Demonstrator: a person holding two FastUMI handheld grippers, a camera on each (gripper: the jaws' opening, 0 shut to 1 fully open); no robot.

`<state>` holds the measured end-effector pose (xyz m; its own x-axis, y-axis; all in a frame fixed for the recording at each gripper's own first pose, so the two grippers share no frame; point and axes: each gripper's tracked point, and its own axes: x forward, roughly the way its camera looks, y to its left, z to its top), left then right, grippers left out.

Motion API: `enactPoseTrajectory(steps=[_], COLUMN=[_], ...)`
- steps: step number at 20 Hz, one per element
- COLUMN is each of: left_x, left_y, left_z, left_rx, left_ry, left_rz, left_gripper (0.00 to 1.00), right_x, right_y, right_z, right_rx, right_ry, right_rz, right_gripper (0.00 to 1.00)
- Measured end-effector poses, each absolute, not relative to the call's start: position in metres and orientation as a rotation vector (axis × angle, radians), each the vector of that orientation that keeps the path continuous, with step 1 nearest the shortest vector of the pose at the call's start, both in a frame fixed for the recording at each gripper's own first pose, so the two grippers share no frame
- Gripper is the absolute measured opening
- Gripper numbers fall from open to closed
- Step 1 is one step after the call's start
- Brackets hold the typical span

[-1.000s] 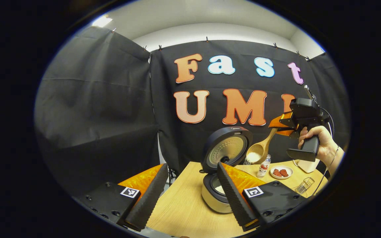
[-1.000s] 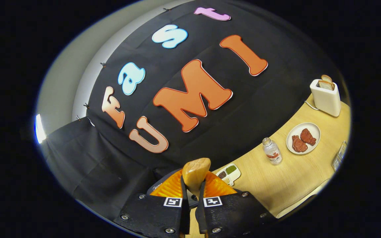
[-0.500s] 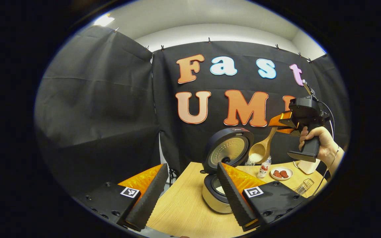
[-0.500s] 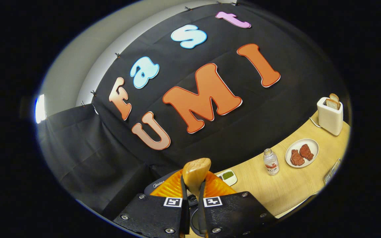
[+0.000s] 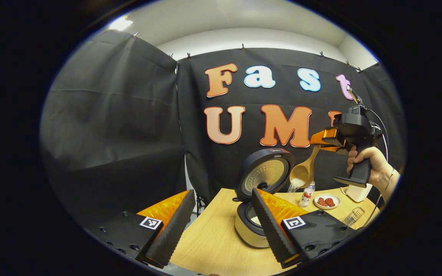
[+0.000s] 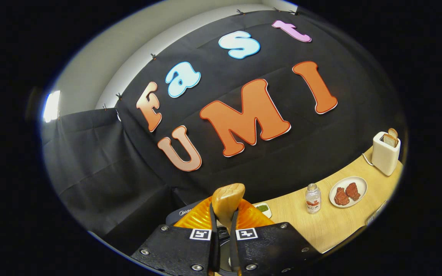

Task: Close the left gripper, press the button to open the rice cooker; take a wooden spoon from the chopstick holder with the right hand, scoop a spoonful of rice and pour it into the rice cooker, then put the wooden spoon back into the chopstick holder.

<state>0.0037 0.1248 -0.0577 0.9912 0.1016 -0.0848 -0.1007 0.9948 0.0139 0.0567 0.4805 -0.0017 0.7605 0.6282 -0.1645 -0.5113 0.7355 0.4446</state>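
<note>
Presently we find the rice cooker [image 5: 253, 226] standing on the wooden table [image 5: 213, 245] with its lid [image 5: 264, 174] raised upright, the pale inner pot exposed below. In the left gripper view the left gripper [image 5: 221, 226] hangs near the table's front edge, its two ribbed fingers [image 5: 171, 230] set wide apart and holding nothing; the right-hand finger of the pair overlaps the cooker in the picture, though we cannot tell whether it touches it.

Farther off in that view, a hand [image 5: 366, 165] holds the right gripper [image 5: 322, 140] well above the table, to the right of the raised lid. Its fingers are closed on the handle of the wooden spoon [image 5: 303, 172], which slopes down and to the left. The bowl of the spoon carries white rice [image 5: 297, 181], and a thin stream of grains falls from its lower edge beside the lid.

In the right gripper view we note the right gripper [image 6: 221, 245] with its fingers narrow, both pressing on the spoon handle, whose rounded end [image 6: 226, 199] stands up between them.

Also on the table: a small bottle [image 6: 313, 199], a plate [image 6: 359, 184] bearing two reddish pieces, a toaster [image 6: 385, 153] with bread in its slot, and a small dish [image 6: 263, 209] of green grains just behind the gripper
</note>
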Motion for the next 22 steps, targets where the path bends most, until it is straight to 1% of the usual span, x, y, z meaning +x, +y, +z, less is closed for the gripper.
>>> enactPoseTrajectory(steps=[7, 16, 22], left_x=[0.008, 0.010, 0.009], left_y=[0.126, 0.123, 0.126], left_z=[-0.064, -0.065, -0.069], left_rx=[0.008, 0.004, 0.019], left_ry=[0.103, 0.103, 0.107], left_rz=[0.103, 0.093, 0.108], left_gripper=[0.96, 0.96, 0.96], right_x=[0.051, 0.044, 0.040], right_y=[0.491, 0.504, 0.509], right_z=[-0.011, -0.010, -0.021], right_rx=[0.294, 0.161, 0.058], right_ry=[0.303, 0.237, 0.201], right_rz=[0.675, 0.747, 0.789], right_gripper=[0.09, 0.09, 0.09])
